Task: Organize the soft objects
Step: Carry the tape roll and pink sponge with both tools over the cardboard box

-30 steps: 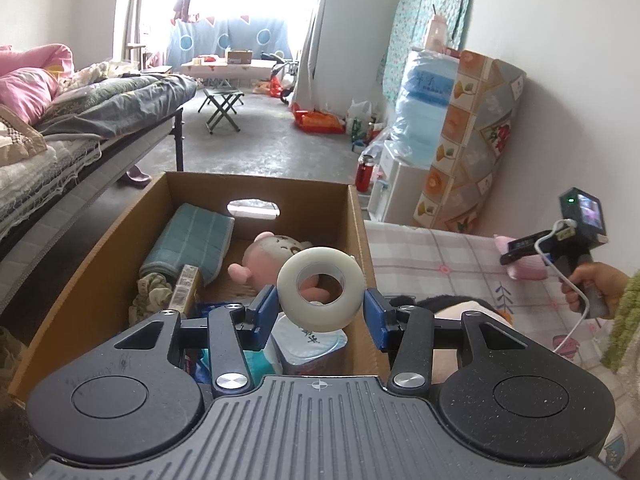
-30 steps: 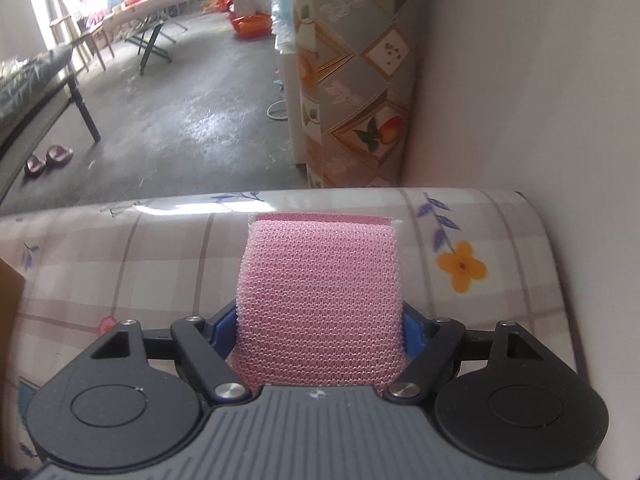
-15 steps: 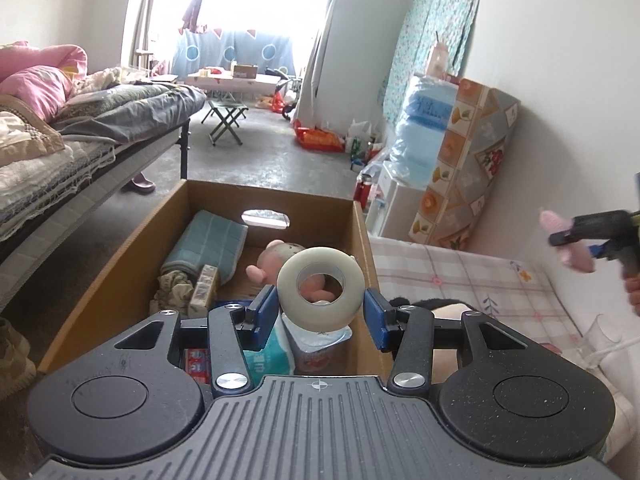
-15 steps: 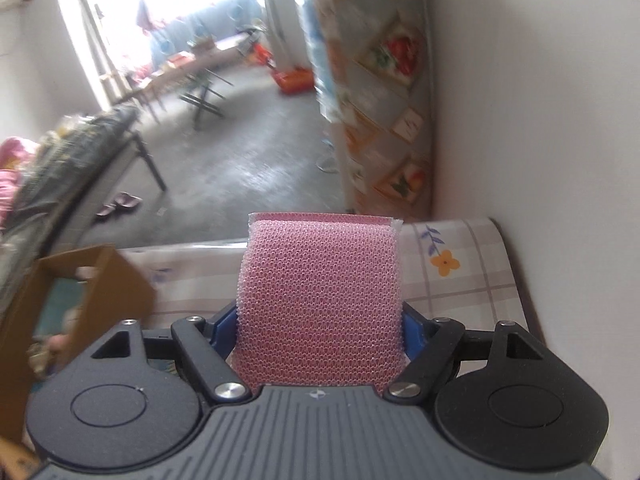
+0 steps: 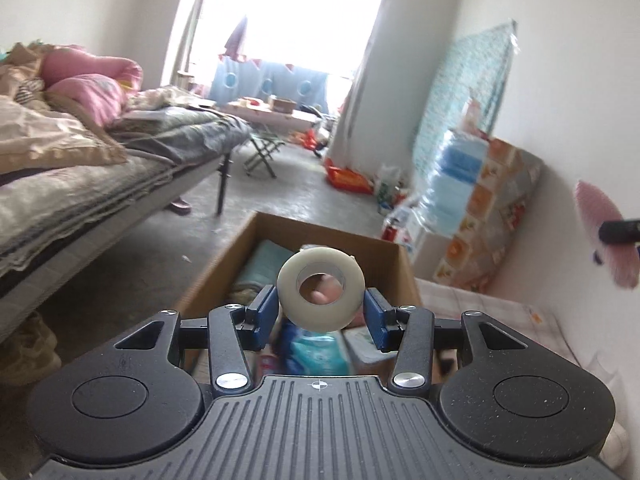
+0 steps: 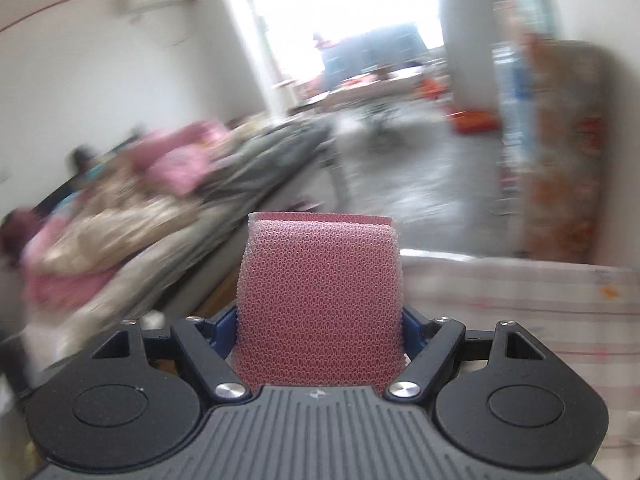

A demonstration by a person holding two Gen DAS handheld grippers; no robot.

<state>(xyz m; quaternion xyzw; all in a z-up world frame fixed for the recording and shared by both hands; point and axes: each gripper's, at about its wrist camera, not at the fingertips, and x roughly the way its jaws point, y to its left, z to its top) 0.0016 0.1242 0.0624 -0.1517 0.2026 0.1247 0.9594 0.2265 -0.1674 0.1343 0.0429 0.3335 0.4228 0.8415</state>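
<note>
My left gripper [image 5: 321, 316] is shut on a white ring-shaped roll of tape [image 5: 321, 290] and holds it in the air above the near end of an open cardboard box [image 5: 224, 260]. The box holds a teal folded cloth [image 5: 262, 260], a blue packet [image 5: 312, 354] and other items, mostly hidden behind the tape. My right gripper [image 6: 320, 334] is shut on a pink mesh sponge [image 6: 320, 304], held high. The sponge also shows at the right edge of the left wrist view [image 5: 600, 228].
A bed with pink and grey bedding [image 5: 80, 152] stands at the left. A checked tablecloth [image 6: 520, 292] covers the table right of the box. A patterned covered stack with water bottles [image 5: 480, 208] stands against the right wall. Bare concrete floor [image 5: 132, 256] lies between bed and box.
Both grippers have risen, each still holding its object. The right gripper swung left from the tablecloth towards the bed and box, and its view is blurred. The box looks lower and farther.
</note>
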